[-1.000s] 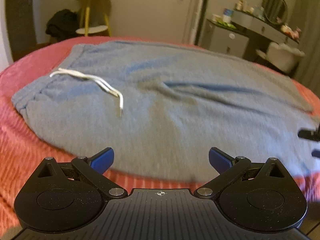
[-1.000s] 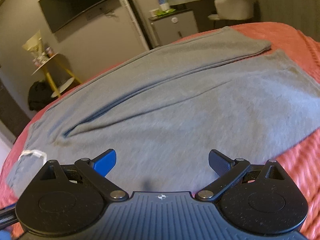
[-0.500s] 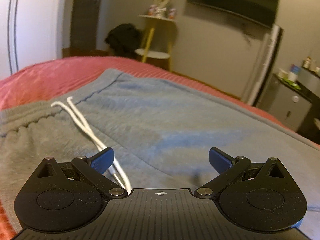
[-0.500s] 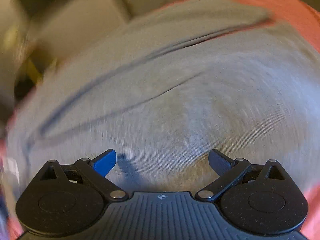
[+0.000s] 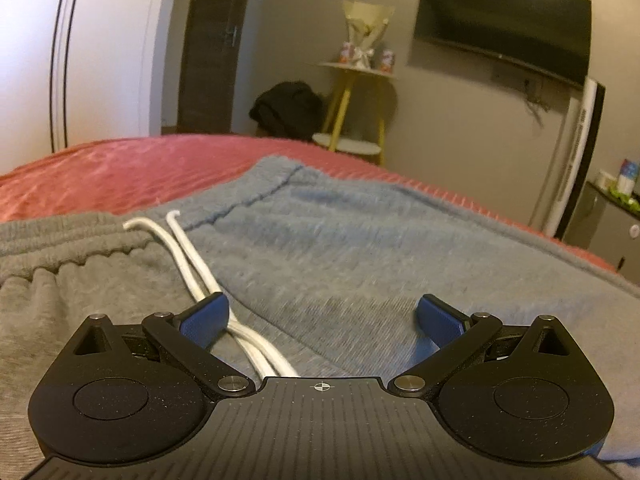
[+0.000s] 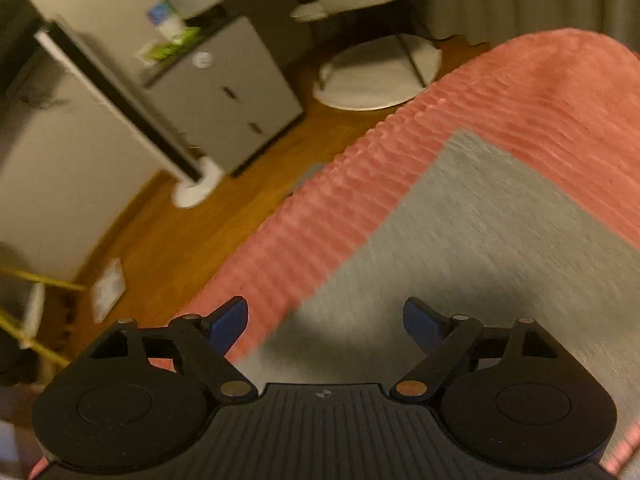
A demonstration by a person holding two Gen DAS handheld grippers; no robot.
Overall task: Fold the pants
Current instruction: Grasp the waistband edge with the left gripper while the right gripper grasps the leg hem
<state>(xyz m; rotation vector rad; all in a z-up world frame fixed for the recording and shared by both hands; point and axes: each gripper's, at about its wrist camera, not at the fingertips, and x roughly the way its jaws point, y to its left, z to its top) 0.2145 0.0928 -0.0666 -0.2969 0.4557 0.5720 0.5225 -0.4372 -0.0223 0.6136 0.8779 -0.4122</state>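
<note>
The grey sweatpants (image 5: 360, 248) lie spread flat on a bed covered by a ribbed coral-red bedspread (image 5: 132, 172). In the left wrist view, the left hand-held gripper (image 5: 323, 314) is low over the waist end of the garment, its blue-padded fingers (image 5: 206, 314) spread wide apart with nothing between them but cloth below. The gathered elastic waistband (image 5: 60, 240) runs across the left of that view, and the white drawstring (image 5: 192, 264) trails from it in two strands that pass just beside the left pad and under the gripper body. Behind the bed stand a yellow-legged side table (image 5: 356, 112), a dark bundle (image 5: 288, 110) beside it, and a wall-mounted television (image 5: 504, 24).

The right wrist view is blurred. The right hand-held gripper (image 6: 325, 318) also has its fingers apart, holding nothing, and it sits over the far long edge of a pant leg (image 6: 500, 240), where grey fabric meets the bedspread (image 6: 540, 92). Beyond the bed's edge are a wooden floor (image 6: 180, 248), a grey cabinet (image 6: 224, 96) and a round white chair base (image 6: 380, 76).
</note>
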